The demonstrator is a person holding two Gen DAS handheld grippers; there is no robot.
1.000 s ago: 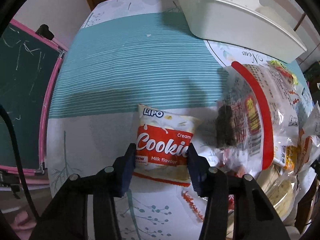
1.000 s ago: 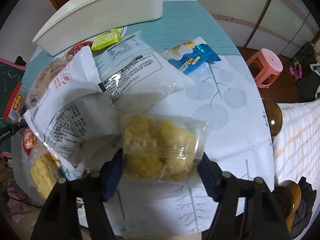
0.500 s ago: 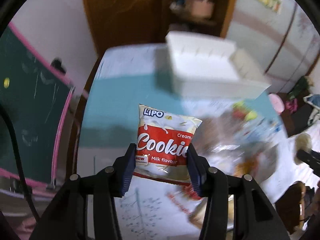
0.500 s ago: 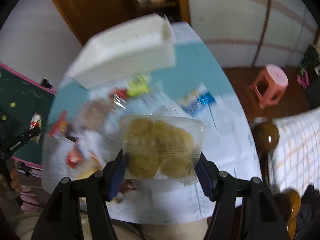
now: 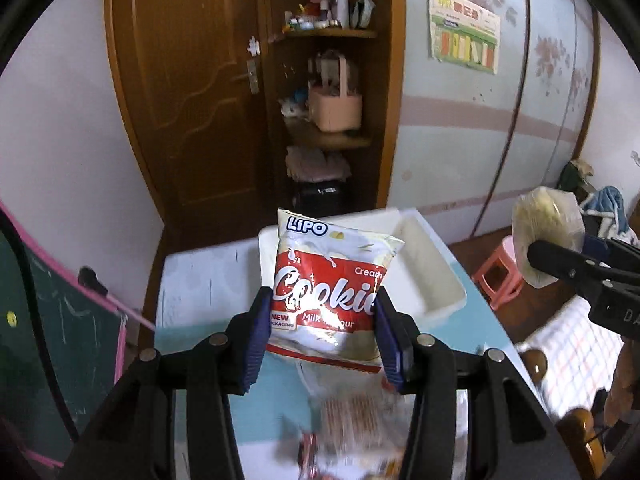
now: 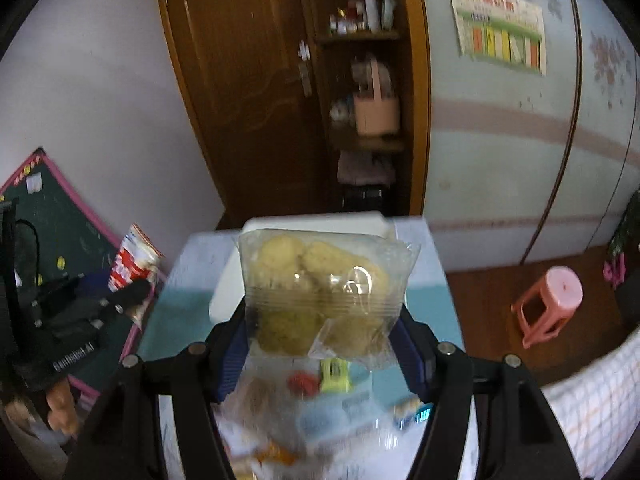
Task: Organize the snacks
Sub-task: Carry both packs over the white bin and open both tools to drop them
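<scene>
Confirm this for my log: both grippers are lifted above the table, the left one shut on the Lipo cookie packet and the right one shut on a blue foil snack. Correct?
Not quite. The right gripper is shut on a clear bag of yellow puffs, not a blue foil snack, as the right wrist view shows. The rest stands: the left gripper holds the Lipo cookie packet above the table.

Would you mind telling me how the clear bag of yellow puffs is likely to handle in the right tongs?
The clear bag of puffs looks air-filled, so probably light. Its glossy film may slip in the right tongs. The puffs seem brittle; hard squeezing could crush them.
</scene>
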